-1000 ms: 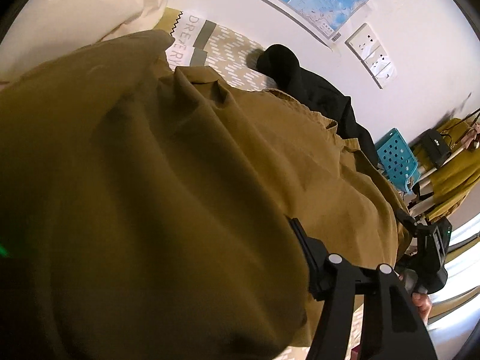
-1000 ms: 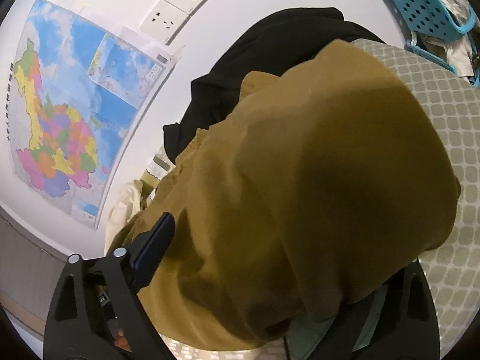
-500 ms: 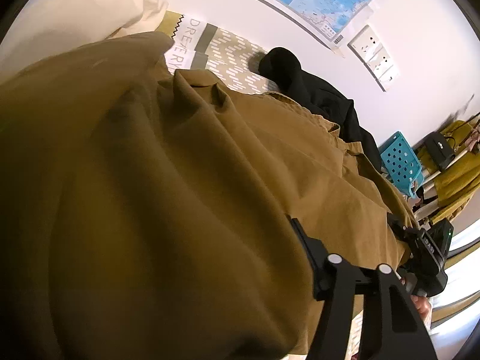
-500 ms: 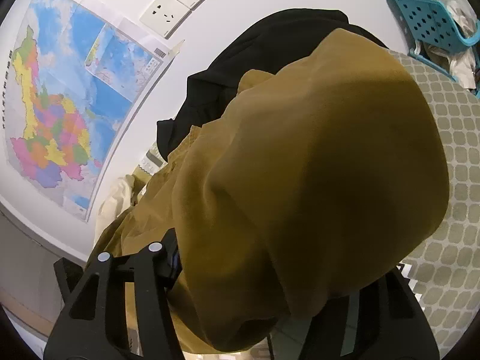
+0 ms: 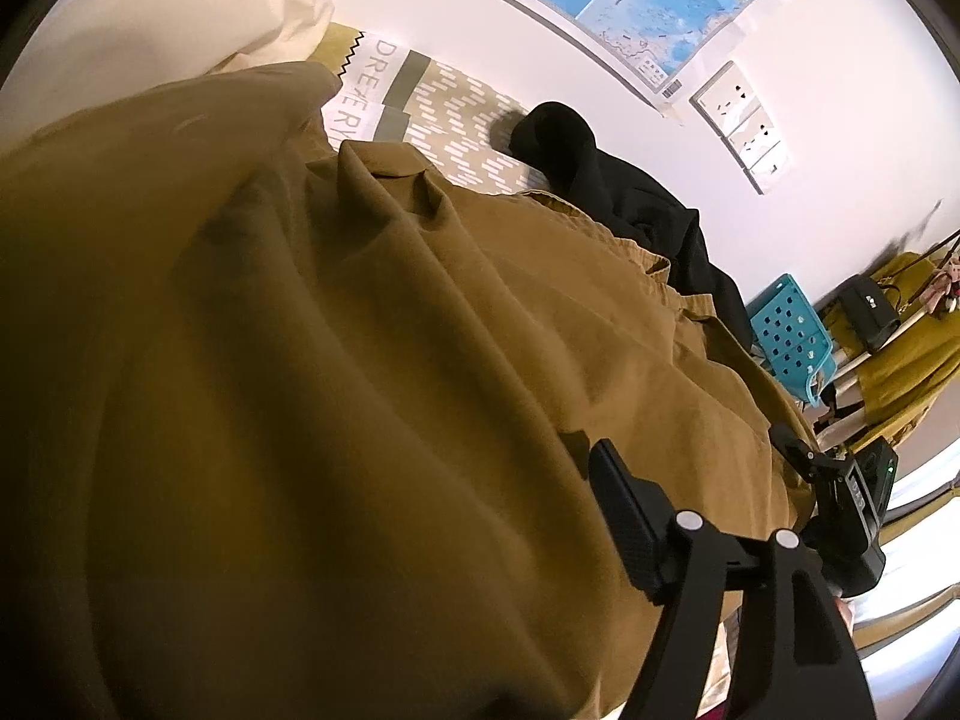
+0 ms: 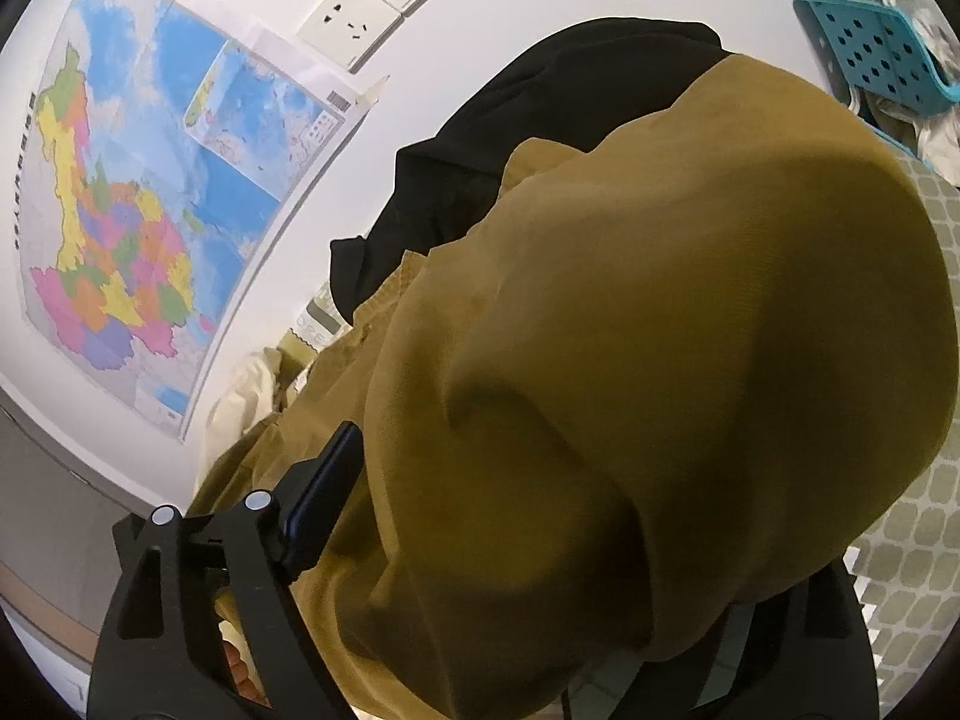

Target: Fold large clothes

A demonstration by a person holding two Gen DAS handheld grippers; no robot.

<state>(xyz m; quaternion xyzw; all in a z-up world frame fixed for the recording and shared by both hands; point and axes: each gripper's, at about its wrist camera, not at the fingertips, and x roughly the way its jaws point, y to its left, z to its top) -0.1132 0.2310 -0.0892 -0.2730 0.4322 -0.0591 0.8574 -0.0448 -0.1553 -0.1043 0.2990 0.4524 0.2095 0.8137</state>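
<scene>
Right now we see the olive-brown garment (image 5: 360,360) bunched up and filling most of both wrist views, lifted over the patterned bed cover (image 5: 462,120). The left gripper (image 5: 480,480) has its jaws set wide and they have just been opening. Thick folds of the garment lie between them and drape over the left side, so only the right finger (image 5: 624,516) shows, lying close against the cloth. We cannot tell whether its pad presses on the fabric.

The right gripper (image 6: 480,456) also stands wide, its jaws just having been opening, with a rounded mass of the garment between them. Its left finger (image 6: 324,492) sits beside the cloth while the other side is buried under it, so here too we cannot tell whether the fabric is clamped.

Behind the garment, a black garment (image 6: 540,138) lies against the white wall, touching the olive one's far edge. A cream cloth (image 5: 180,18) is heaped at the far left. On the wall hang a coloured map (image 6: 150,210) and a row of sockets (image 5: 741,126), and a teal basket (image 5: 786,336) stands at the right.
</scene>
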